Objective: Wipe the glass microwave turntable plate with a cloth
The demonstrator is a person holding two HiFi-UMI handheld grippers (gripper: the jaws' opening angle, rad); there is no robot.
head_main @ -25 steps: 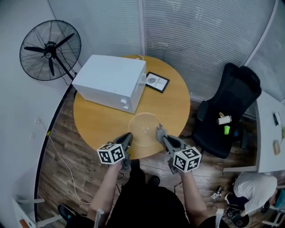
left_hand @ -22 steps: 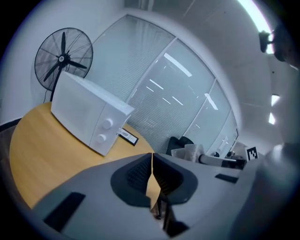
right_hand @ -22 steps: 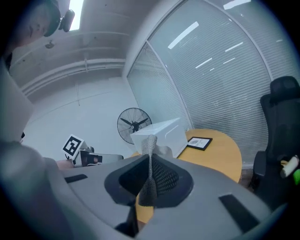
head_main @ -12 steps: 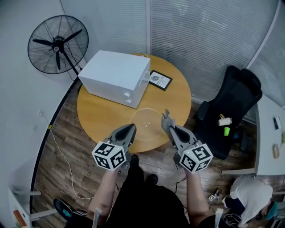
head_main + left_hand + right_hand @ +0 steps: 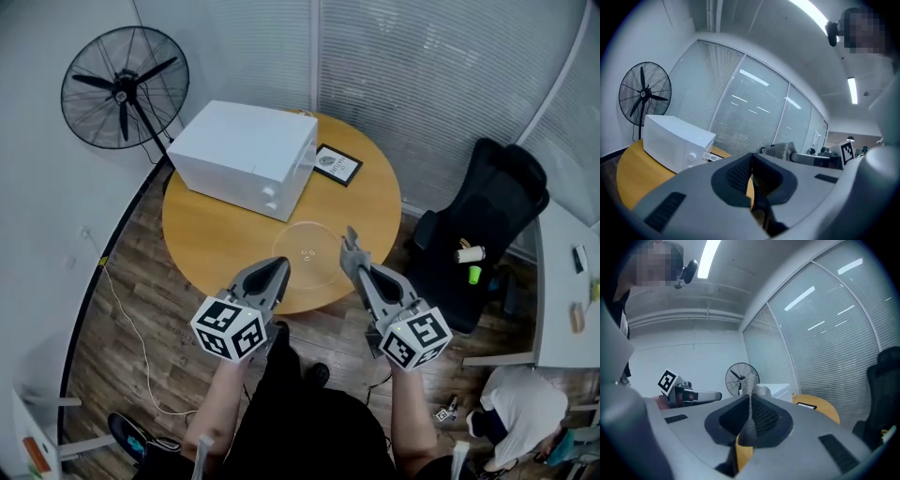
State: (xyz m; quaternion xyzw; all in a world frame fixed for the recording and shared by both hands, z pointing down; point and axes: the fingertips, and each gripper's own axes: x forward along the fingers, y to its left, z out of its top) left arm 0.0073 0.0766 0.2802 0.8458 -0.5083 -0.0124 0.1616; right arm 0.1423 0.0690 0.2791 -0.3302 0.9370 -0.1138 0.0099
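The clear glass turntable plate [image 5: 307, 254] lies flat on the round wooden table [image 5: 211, 239], near its front edge. My left gripper [image 5: 279, 266] hovers above the table's near edge, just left of the plate; its jaws are shut with nothing between them [image 5: 751, 161]. My right gripper [image 5: 349, 246] hangs over the plate's right rim, shut on a strip of grey mesh cloth [image 5: 750, 401] that sticks up past the fingertips. Both grippers point roughly level toward the windows. The left gripper view also catches the cloth [image 5: 787, 149] on the right gripper's tip.
A white microwave [image 5: 246, 157] sits on the table's far left, with a black framed card [image 5: 337, 166] beside it. A standing fan [image 5: 125, 86] is at the left wall. A black office chair [image 5: 487, 225] stands to the right, and a person [image 5: 520, 394] crouches on the floor at lower right.
Both grippers have risen from just above the table's front edge toward the camera. The right one has kept the cloth. The plate has not moved.
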